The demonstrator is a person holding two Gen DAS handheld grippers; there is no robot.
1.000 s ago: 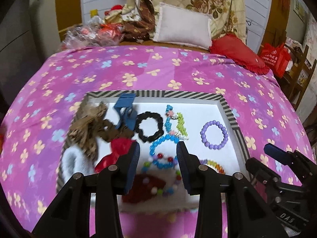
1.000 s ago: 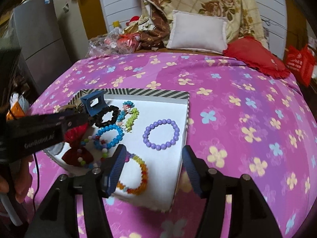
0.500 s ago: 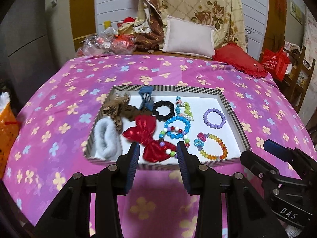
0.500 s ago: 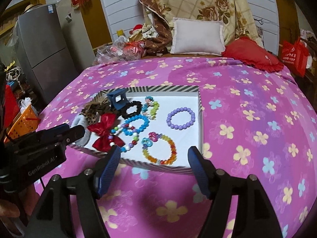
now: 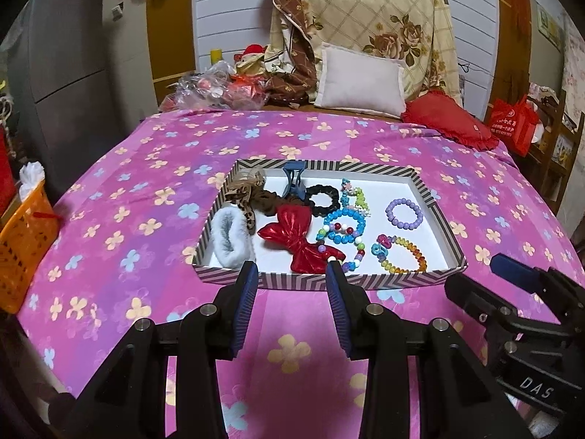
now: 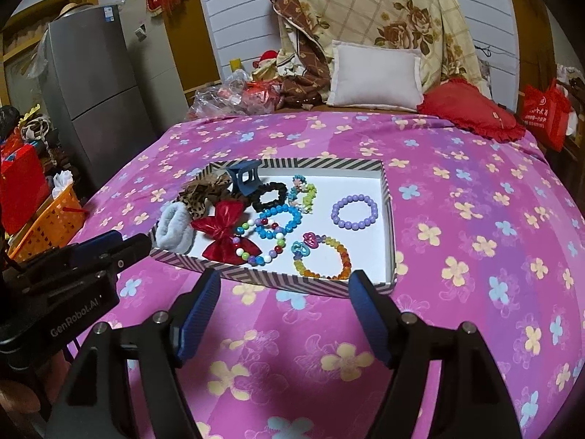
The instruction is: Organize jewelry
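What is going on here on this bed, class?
A person holds two hand-held grippers above a pink flowered bedspread. Both the left gripper and the right gripper are open and empty, poised just short of a striped, white-lined cardboard tray. Inside lie a shiny red bow, a purple bead bracelet, a blue claw clip, a fluffy white scrunchie and other beaded bracelets. Nothing is gripped.

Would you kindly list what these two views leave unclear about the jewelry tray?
- Brown scrunchie, left wrist view: partly under the red bow.
- Tray near wall, left wrist view: partly behind the left tongs.
- Beaded strand, right wrist view: too small to identify.
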